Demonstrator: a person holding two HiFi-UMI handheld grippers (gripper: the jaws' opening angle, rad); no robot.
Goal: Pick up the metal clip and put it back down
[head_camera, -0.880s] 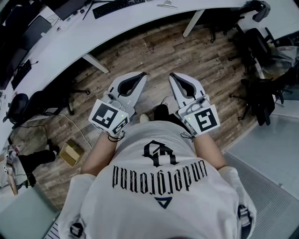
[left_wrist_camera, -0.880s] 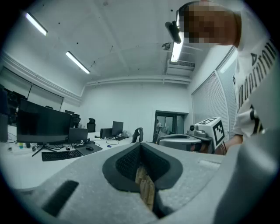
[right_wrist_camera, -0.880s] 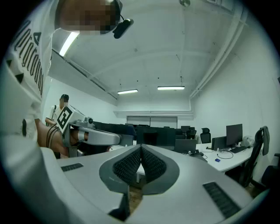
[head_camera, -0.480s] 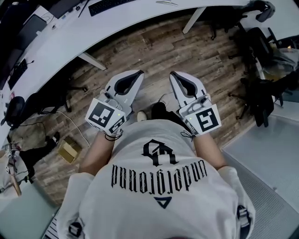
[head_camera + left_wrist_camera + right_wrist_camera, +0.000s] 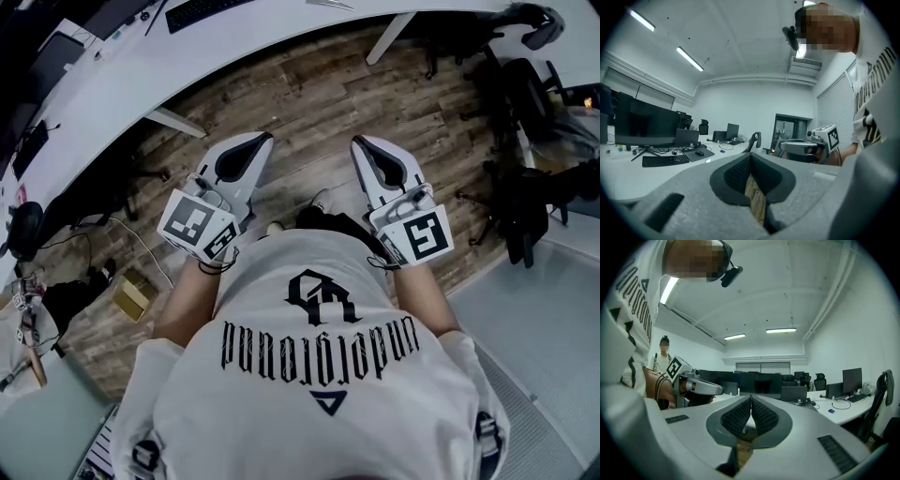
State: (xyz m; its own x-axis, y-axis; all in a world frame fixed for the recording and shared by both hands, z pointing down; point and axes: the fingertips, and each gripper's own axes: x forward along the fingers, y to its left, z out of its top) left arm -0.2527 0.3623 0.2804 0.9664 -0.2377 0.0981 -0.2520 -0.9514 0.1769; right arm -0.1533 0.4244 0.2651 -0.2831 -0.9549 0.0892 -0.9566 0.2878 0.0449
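Observation:
No metal clip shows in any view. In the head view my left gripper point(image 5: 258, 139) and right gripper point(image 5: 362, 142) are held side by side in front of the person's chest, over the wooden floor and short of the white desk point(image 5: 281, 47). Both point forward, roughly level. In the left gripper view the left gripper point(image 5: 751, 155) has its ribbed pads meeting at the tip, with nothing between them. The right gripper point(image 5: 751, 397) looks the same in its own view, shut and empty. Each gripper also sees the other: the right gripper point(image 5: 806, 148) and the left gripper point(image 5: 696, 386).
The curved white desk carries a keyboard point(image 5: 202, 11) and monitors point(image 5: 647, 124), and stands on slanted legs point(image 5: 175, 122). A cardboard box point(image 5: 131, 292) and cables lie on the floor at left. Black office chairs point(image 5: 520, 202) stand at right. Another person point(image 5: 662, 357) stands in the background.
The two grippers have drifted a little apart, the left one further left and slightly up in the picture. Both jaws stayed shut and empty.

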